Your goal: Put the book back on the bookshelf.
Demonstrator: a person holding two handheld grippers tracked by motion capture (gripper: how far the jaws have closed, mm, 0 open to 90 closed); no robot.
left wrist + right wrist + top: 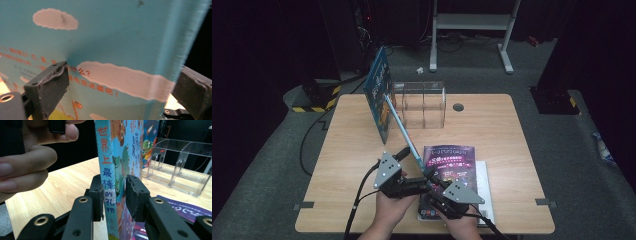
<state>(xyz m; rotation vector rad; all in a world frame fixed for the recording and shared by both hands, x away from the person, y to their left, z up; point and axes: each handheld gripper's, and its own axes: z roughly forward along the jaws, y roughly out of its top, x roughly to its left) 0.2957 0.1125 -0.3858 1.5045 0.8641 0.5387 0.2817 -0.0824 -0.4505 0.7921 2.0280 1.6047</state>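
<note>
The blue book (382, 95) was held on edge at upper centre-left of the high view, its long axis slanting down-right towards both grippers. The right gripper (113, 195) straddled its spine loosely; the left gripper (120, 85) stood wide open against its cover.

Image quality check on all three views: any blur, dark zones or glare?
High view: lit wooden table, surroundings nearly black, clear acrylic organiser hard to read. Left gripper view: blue picture book close and soft, edge smeared. Right gripper view: book spine sharp, near hand blurred.
</note>
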